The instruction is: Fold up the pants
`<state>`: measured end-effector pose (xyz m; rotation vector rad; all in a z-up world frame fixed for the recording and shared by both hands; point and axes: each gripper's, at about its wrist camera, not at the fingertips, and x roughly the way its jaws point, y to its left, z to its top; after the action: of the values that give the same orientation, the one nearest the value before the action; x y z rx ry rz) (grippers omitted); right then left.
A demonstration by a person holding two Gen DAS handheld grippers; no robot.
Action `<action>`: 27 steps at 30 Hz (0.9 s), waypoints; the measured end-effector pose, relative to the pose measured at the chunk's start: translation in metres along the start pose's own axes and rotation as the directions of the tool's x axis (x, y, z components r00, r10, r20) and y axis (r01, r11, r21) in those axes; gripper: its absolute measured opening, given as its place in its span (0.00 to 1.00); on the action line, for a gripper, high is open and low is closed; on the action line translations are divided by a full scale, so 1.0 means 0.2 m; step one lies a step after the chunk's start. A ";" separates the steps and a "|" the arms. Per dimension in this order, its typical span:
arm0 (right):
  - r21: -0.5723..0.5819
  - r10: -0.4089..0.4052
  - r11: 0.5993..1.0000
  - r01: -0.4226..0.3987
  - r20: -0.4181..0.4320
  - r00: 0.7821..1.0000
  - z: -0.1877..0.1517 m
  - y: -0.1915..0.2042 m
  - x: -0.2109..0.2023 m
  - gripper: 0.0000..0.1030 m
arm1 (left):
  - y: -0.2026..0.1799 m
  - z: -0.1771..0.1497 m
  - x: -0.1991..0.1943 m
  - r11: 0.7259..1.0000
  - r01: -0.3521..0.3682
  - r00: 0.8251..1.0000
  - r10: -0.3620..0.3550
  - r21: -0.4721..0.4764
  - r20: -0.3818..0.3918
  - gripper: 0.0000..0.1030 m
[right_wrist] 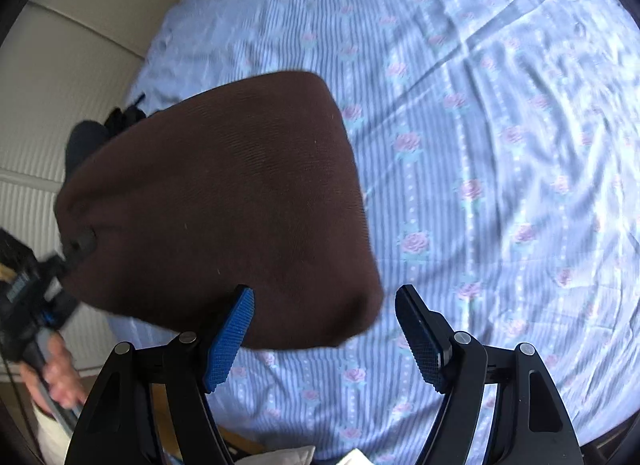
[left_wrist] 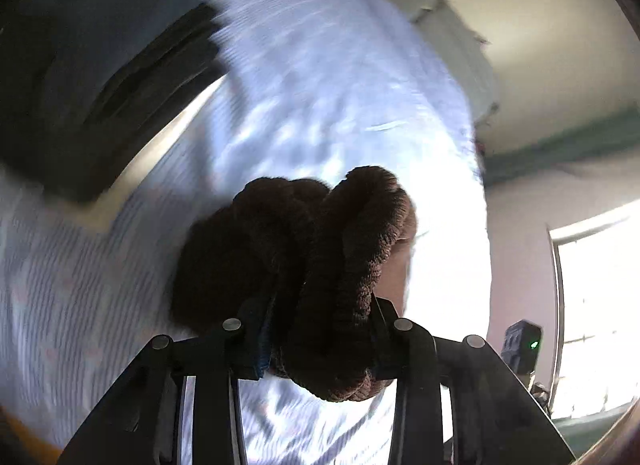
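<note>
The pants are dark brown knit. In the left wrist view my left gripper (left_wrist: 316, 329) is shut on a bunched fold of the pants (left_wrist: 304, 249), held up above the bed. In the right wrist view the pants (right_wrist: 224, 201) hang as a broad brown panel over the striped sheet, and the left gripper (right_wrist: 76, 245) grips their left edge. My right gripper (right_wrist: 326, 305) is open and empty, with its blue-padded fingers (right_wrist: 230, 341) just below the pants' lower edge. The view is blurred on the left side.
The bed sheet (right_wrist: 480, 145) is light blue with stripes and pink roses, and wrinkled. A cream padded headboard (right_wrist: 60, 85) lies left of the bed. A window (left_wrist: 592, 305) and a pale wall show at the right of the left wrist view. A small black item (right_wrist: 124, 117) lies near the bed's left edge.
</note>
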<state>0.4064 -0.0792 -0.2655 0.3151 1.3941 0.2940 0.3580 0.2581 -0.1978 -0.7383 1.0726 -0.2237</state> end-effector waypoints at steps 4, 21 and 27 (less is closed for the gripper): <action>0.006 0.005 1.000 -0.005 -0.013 1.000 -0.04 -0.06 -0.05 0.73 | -0.19 0.12 0.05 0.996 0.000 1.000 0.001 0.089 -0.019 0.33; 0.015 -0.048 0.999 0.049 -0.020 0.999 -0.11 0.05 0.29 0.72 | -0.71 0.28 0.11 0.979 0.047 0.999 -0.044 0.196 -0.021 0.33; 0.217 -0.127 0.972 0.093 0.147 0.981 -0.11 -0.21 0.03 0.72 | -0.64 0.26 0.16 0.979 0.022 0.999 -0.015 0.201 -0.037 0.33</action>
<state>0.3869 -0.1152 -0.2901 0.4240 1.2804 0.0280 0.4408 0.1686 -0.1243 -0.5635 1.0590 -0.3572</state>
